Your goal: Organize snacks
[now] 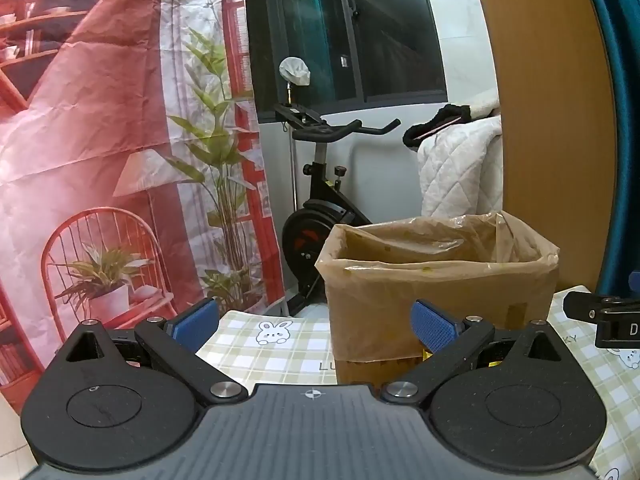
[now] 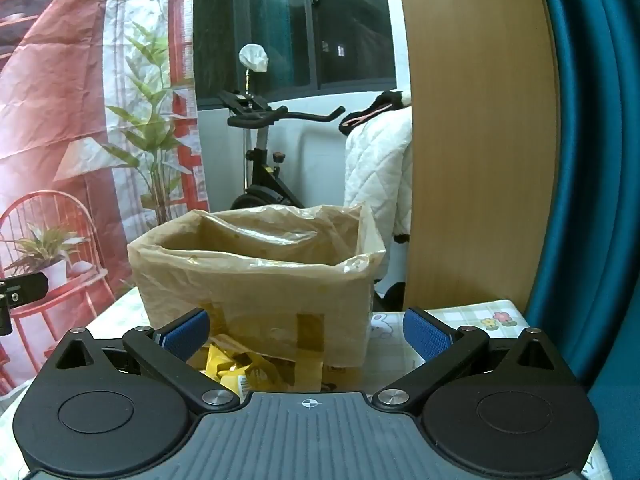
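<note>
A cardboard box lined with a thin plastic bag [image 1: 436, 284] [image 2: 256, 272] stands on a checked tablecloth [image 1: 272, 344] [image 2: 468, 312], its top open. Yellow snack packets [image 2: 240, 368] lie on the cloth in front of the box, low in the right wrist view, partly hidden by the gripper body. My left gripper [image 1: 316, 326] is open, its blue pads wide apart, with nothing between them; the box is just ahead and to its right. My right gripper [image 2: 306, 334] is also open and empty, hovering over the packets in front of the box.
An exercise bike [image 1: 320, 200] [image 2: 260, 160] stands behind the table by a dark window. A printed red backdrop [image 1: 100, 140] hangs at the left. A wooden panel [image 2: 480, 140] and teal curtain [image 2: 592, 160] close off the right. A white quilt [image 1: 460, 168] is draped behind the box.
</note>
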Motion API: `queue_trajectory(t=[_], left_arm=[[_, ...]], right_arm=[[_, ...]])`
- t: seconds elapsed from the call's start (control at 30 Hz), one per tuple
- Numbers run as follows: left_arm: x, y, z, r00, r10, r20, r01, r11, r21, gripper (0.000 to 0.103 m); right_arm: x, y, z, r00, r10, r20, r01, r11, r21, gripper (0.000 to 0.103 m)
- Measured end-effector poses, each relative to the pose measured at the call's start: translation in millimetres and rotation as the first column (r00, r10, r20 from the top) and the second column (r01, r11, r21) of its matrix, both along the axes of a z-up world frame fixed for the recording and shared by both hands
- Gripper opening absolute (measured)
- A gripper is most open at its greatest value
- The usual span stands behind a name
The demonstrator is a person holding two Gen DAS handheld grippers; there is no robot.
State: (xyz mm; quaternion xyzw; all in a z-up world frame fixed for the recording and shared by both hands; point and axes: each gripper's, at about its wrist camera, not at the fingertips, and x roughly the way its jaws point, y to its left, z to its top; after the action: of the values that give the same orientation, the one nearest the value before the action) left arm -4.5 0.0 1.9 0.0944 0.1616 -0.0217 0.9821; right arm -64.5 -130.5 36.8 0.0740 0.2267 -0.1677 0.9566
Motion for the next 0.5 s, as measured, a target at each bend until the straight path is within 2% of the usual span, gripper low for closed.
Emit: queue_trajectory(t=[0.5], left_arm=[[-0.1,-0.8,-0.8,1.000,-0.003,0.000,0.003,1.000,0.000,0.103]], right_arm=[[-1.9,0.3,1.6,1.000,0.000,0.002,0.000,1.000,-0.003,0.103]])
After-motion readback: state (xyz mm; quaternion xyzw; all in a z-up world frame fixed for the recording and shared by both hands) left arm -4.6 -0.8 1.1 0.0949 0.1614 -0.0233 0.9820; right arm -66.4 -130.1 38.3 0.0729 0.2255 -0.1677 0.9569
